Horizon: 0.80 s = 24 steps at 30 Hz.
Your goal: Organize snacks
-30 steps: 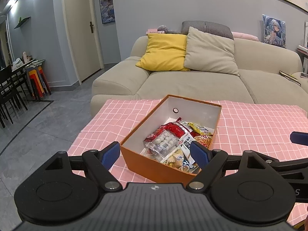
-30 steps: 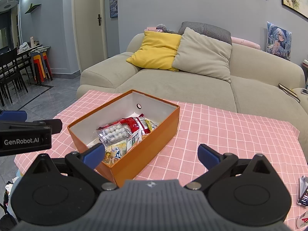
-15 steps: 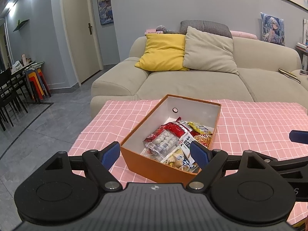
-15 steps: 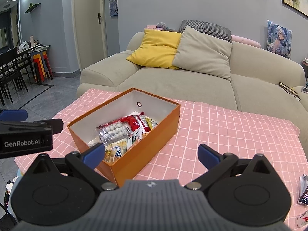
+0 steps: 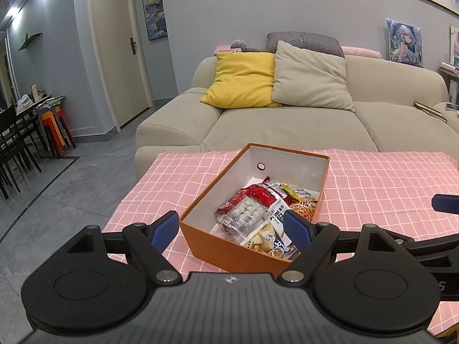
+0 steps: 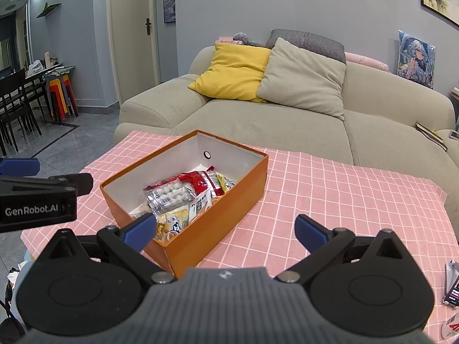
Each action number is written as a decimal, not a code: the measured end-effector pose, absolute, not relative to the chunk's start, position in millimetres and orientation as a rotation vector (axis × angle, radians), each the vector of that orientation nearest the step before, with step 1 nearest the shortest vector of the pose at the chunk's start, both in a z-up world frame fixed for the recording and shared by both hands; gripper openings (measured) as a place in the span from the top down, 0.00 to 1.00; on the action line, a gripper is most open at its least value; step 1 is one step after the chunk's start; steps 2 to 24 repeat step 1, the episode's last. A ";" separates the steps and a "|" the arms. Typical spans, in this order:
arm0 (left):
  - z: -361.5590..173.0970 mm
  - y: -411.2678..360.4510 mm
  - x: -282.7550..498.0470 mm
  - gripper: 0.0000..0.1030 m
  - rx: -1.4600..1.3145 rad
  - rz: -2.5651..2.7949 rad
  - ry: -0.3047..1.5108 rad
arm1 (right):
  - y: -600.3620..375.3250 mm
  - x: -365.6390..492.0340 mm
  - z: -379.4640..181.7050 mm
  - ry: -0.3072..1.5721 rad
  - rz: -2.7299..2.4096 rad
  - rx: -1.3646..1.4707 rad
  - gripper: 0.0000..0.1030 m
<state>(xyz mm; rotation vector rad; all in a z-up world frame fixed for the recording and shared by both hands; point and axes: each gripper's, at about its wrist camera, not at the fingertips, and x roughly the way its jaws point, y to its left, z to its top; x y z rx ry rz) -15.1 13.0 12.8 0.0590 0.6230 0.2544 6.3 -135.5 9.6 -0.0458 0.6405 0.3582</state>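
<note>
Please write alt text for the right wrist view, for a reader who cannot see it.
An open orange cardboard box filled with packaged snacks stands on a pink checked tablecloth, ahead of the open, empty right gripper. The left gripper enters from the left; a beige sofa stands behind.

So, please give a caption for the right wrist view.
Open right gripper hovers before orange box of snacks.

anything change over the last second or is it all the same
Almost nothing changed. Both views drift very slightly, so the orange box sits a touch differently in frame, but nothing was picked up or let go. The left claw and right claw stay open and empty, and the snacks lie in the box on the pink tablecloth as before.
</note>
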 end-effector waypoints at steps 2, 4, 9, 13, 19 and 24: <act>12.7 13.0 -14.9 0.06 0.061 0.253 0.622 | -135.5 6.3 9.5 0.641 0.357 -0.046 0.04; 12.7 13.0 -14.9 0.06 0.061 0.253 0.622 | -135.5 6.3 9.5 0.641 0.357 -0.046 0.04; 12.7 13.0 -14.9 0.06 0.061 0.253 0.622 | -135.5 6.3 9.5 0.641 0.357 -0.046 0.04; 12.7 13.0 -14.9 0.06 0.061 0.253 0.622 | -135.5 6.3 9.5 0.641 0.357 -0.046 0.04; 12.7 13.0 -14.9 0.06 0.061 0.253 0.622 | -135.5 6.3 9.5 0.641 0.357 -0.046 0.04; 12.7 13.0 -14.9 0.06 0.061 0.253 0.622 | -135.5 6.3 9.5 0.641 0.357 -0.046 0.04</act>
